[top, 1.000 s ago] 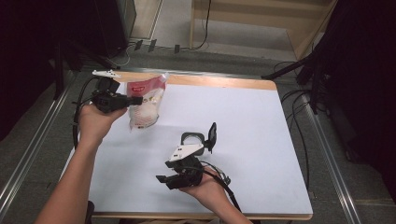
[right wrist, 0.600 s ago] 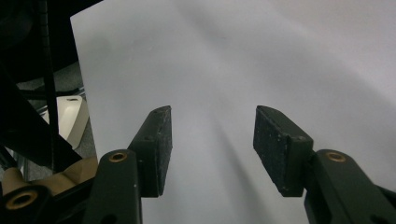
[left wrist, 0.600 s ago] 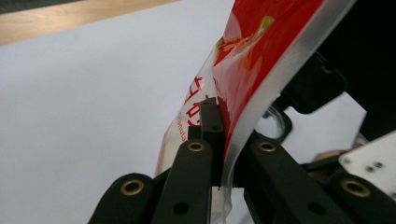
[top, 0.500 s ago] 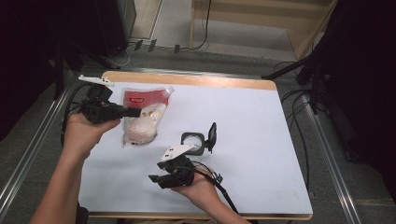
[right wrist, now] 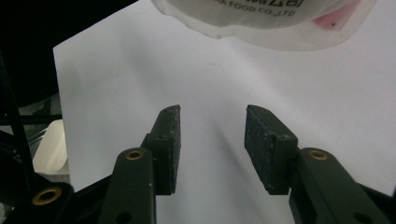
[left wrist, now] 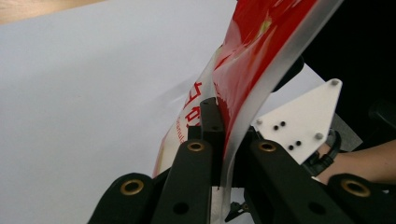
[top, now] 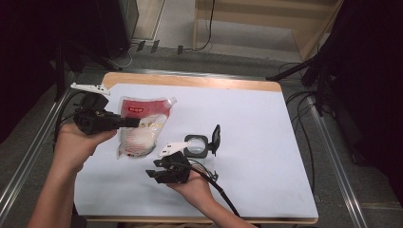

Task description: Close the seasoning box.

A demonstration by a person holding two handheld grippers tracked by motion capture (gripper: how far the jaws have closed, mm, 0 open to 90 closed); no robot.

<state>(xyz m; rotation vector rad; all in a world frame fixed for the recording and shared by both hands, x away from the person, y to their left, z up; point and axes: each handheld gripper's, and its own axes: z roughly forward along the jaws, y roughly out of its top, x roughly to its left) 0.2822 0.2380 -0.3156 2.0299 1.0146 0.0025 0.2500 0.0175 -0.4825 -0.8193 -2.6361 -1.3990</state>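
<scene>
Pouch red-and-white, red lettering; table sheet white; small case black.

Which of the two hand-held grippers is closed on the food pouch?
The left hand-held gripper: its jaws pinch the edge of the red and white pouch. The right hand-held gripper has a gap between its jaws and holds nothing.

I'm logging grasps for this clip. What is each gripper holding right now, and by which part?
The left gripper is shut on the food pouch, pinching its sealed side edge. The right gripper holds nothing; its jaws have just been closing, with nothing between them.
</scene>
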